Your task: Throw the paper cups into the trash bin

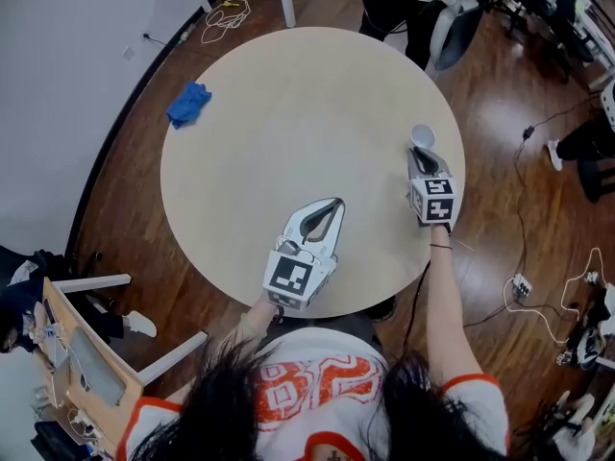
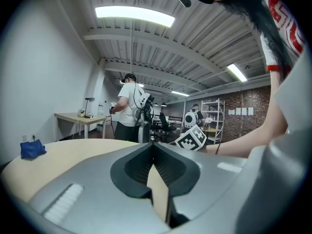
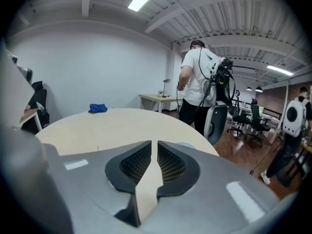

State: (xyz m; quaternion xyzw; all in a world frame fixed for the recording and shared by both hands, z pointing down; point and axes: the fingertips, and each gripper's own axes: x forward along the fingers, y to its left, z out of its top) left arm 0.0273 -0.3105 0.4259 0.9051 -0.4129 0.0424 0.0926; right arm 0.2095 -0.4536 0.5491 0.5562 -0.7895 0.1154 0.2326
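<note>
Cup: one white paper cup (image 1: 422, 137) stands upright on the round beige counter (image 1: 259, 161), close to the counter's right edge
Right tool (image 1: 421, 155): over the counter's right edge, just behind the cup; its jaws are parted by only a narrow slit, with nothing between them
Left tool (image 1: 335, 206): over the counter's near side, jaws closed tip to tip, holding nothing
Bin: no trash bin shows in any view
Risk 1: the slit looks too narrow to take the cup; pushed forward like this, the jaw tips would likely tip it over or nudge it off the counter's edge
Risk 2: a hard squeeze on the thin paper wall could crush the cup or let it slip out
Count: one paper cup, one crumpled blue cloth (image 1: 189, 104) at the counter's far left, two tools, one counter
</note>
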